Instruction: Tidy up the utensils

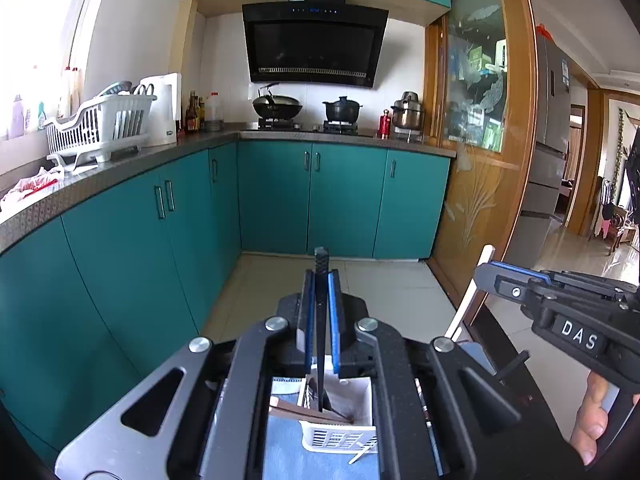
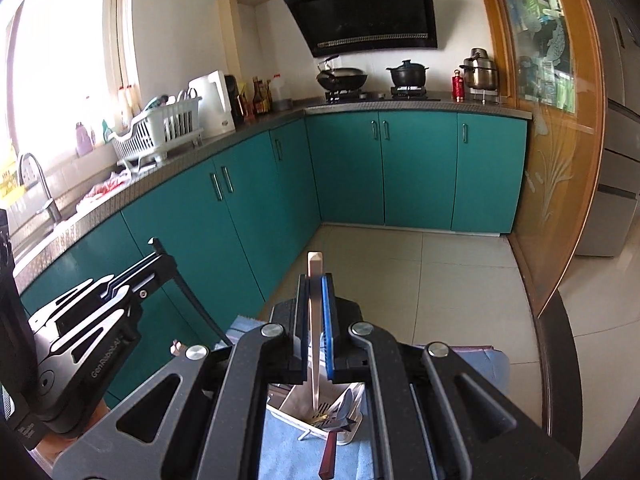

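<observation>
**Both grippers holding a stick over the utensil basket**

So the left gripper (image 1: 320, 280) has its jaws nearly closed, pinching a black chopstick (image 1: 321, 320) that pokes out at 12 o'clock. The right gripper (image 2: 316, 292) is clamped the same way on a pale chopstick (image 2: 314, 328). Under both, at 6 o'clock, sits a white basket (image 1: 340, 438) on a blue cloth (image 2: 288, 440), with a spoon (image 2: 346, 404) and other utensils inside.
</observation>
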Motion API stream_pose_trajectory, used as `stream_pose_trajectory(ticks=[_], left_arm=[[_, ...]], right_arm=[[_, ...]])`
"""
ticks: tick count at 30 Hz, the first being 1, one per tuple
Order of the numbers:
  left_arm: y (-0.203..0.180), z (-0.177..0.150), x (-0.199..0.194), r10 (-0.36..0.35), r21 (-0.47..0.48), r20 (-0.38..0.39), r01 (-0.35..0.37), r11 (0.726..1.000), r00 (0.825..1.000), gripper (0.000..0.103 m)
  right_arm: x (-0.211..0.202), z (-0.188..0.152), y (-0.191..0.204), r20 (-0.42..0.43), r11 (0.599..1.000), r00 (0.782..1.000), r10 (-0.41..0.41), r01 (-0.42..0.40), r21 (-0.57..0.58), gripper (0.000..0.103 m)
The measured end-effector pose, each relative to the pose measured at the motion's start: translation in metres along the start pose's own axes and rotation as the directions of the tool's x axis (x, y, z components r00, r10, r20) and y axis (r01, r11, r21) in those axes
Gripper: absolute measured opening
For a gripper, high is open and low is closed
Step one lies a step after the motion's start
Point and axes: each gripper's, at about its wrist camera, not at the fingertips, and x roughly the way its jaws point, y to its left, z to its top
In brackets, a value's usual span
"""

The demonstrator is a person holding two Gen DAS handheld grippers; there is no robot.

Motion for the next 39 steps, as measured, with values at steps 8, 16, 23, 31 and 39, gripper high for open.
stream_pose_trajectory(ticks=[8, 16, 23, 31, 39], left_arm=[[0.002, -0.015, 0.002, -0.009, -0.004, -0.034, 0.009, 1.0, 0.999, 0.013], [0.014, -0.023, -0.013, -0.019, -0.032, -0.031, 0.018, 0.999, 0.999, 0.027], [0.013, -0.04, -0.052, -0.027, -0.025, -0.002, 0.027, 0.999, 1.0, 0.037], [-0.006, -0.078, -0.083, -0.008, 0.116, -0.029, 0.012, 0.993, 1.0, 0.044], [0.019, -0.147, -0.096, 0.051, 0.101, -0.14, -0.037, 0.994, 0.989, 0.048]], right_arm=[[0.013, -0.009, 0.007, -0.046, 0.997, 0.999, -0.02, 0.017, -0.069, 0.037], [-0.013, 0.001, -0.046, 0.028, 0.993, 0.999, -0.04, 0.036, 0.112, 0.045], [0.024, -0.023, -0.107, -0.094, 0.962, 0.994, -0.055, 0.078, 0.261, 0.03], [0.07, -0.055, -0.116, -0.151, 0.923, 0.969, 0.194, -0.129, 0.363, 0.024], [0.059, -0.059, -0.115, -0.121, 0.916, 0.97, 0.21, -0.152, 0.372, 0.024]])
